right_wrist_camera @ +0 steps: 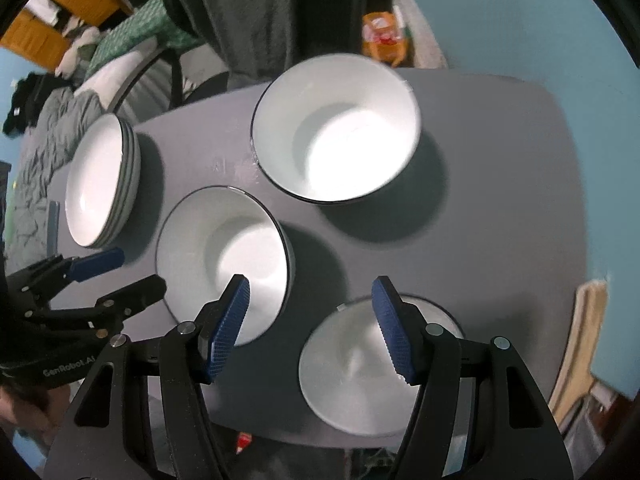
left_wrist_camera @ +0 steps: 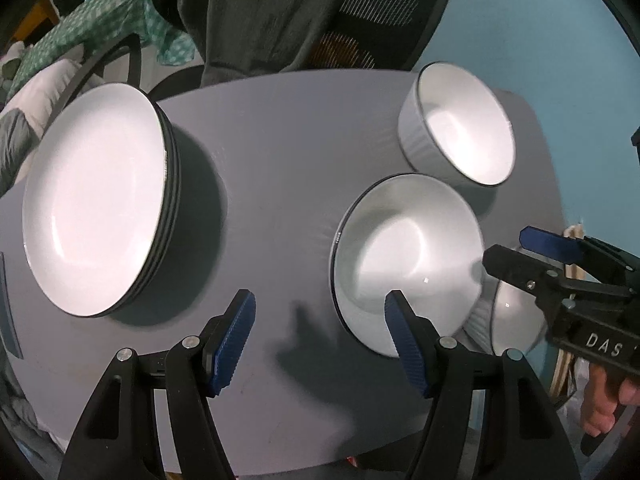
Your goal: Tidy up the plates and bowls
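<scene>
At the far left of the grey table (left_wrist_camera: 288,152) we see the plates (left_wrist_camera: 96,204), a stack of white dishes with dark rims, resting flat and well apart from everything else. In the right wrist view the same stack (right_wrist_camera: 100,184) sits at the table's left edge.

Next comes our left gripper (left_wrist_camera: 320,340). Its jaws stand wide apart, the blue pads (left_wrist_camera: 234,344) bare, with nothing between them. It hangs over open tabletop between the plates and the middle bowl; the right pad overlaps that bowl's near rim in the left wrist view, but we cannot tell whether it touches. From the right wrist camera the left gripper (right_wrist_camera: 120,276) shows at the lower left, jaws spread, its black tip just beside the middle bowl's left rim.

The middle bowl (left_wrist_camera: 404,260) stands upright on the table, white inside, empty. Behind it, toward the far right corner, the far bowl (left_wrist_camera: 460,124) also stands upright, near the middle bowl but apart from it.

Furthest right, our right gripper (right_wrist_camera: 310,332) is spread wide and grips nothing. Its left pad lies over the middle bowl (right_wrist_camera: 224,256), its right pad over the near bowl (right_wrist_camera: 360,368), which sits at the table's front edge. The far bowl (right_wrist_camera: 340,132) lies beyond. In the left wrist view the right gripper (left_wrist_camera: 516,252) reaches in from the right, its tips at the middle bowl's right rim; contact is unclear.
</scene>
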Action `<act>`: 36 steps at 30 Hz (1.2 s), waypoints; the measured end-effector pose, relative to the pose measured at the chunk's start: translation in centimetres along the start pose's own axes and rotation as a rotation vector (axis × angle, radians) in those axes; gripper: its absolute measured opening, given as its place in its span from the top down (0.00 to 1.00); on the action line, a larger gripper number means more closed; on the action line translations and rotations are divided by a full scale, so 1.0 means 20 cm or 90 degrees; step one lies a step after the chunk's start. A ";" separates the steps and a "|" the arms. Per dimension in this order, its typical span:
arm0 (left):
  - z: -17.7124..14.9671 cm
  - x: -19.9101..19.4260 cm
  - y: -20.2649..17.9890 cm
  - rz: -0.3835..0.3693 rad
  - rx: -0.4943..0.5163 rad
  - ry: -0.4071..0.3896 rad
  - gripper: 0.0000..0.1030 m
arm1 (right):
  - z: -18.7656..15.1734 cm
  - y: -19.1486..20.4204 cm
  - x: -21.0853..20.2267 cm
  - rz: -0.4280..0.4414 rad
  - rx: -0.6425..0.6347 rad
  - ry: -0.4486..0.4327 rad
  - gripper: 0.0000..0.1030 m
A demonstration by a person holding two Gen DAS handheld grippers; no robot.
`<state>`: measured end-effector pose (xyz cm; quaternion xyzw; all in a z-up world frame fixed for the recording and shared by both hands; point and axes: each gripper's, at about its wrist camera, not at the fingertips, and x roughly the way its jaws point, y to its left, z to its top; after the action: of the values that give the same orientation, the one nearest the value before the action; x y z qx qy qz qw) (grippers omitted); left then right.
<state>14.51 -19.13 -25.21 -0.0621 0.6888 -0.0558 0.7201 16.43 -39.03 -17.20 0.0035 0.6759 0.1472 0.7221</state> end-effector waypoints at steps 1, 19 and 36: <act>0.00 0.02 0.00 0.000 -0.002 0.002 0.33 | 0.01 0.01 0.03 -0.002 -0.005 0.006 0.38; 0.03 0.23 -0.03 0.031 -0.032 0.028 0.39 | 0.04 0.03 0.22 -0.001 -0.069 0.063 0.57; 0.03 0.26 -0.03 -0.025 -0.057 0.057 0.86 | 0.05 0.05 0.25 -0.001 -0.056 0.063 0.87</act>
<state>15.29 -20.62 -30.20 -0.1057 0.7207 -0.0418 0.6839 17.41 -36.72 -21.78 -0.0363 0.7038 0.1762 0.6873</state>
